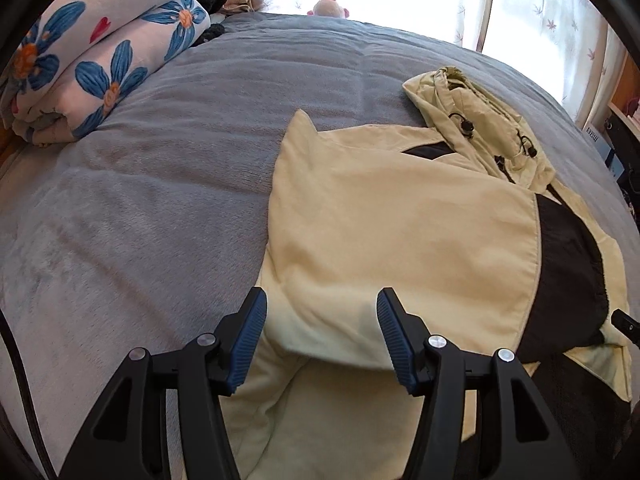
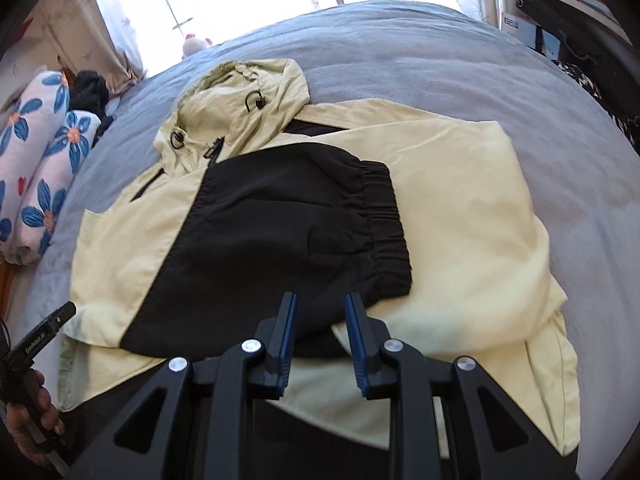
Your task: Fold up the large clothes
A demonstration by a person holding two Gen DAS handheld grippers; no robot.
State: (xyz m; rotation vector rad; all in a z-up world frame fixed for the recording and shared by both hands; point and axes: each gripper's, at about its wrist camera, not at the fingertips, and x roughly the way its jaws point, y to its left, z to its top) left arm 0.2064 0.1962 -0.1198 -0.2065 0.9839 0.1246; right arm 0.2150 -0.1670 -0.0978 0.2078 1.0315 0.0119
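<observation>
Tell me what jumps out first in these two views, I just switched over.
The pale yellow hooded jacket fills the middle of the grey bed cover, both sleeves folded in, a black cuffed sleeve lying across its front. Both tongs, left and right, hang empty above its near hem. A rolled blue-flowered quilt lies at the bed's far left.

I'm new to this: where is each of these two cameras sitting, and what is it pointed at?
Left wrist view: sits on the left gripper, looking down along its open jaws at the yellow jacket on the grey bed cover.
Right wrist view: sits on the right gripper, jaws narrowly apart, above the jacket's black sleeve; the person's left hand shows at the lower left.
Shared: jacket, hood, floral quilt, bright window.
</observation>
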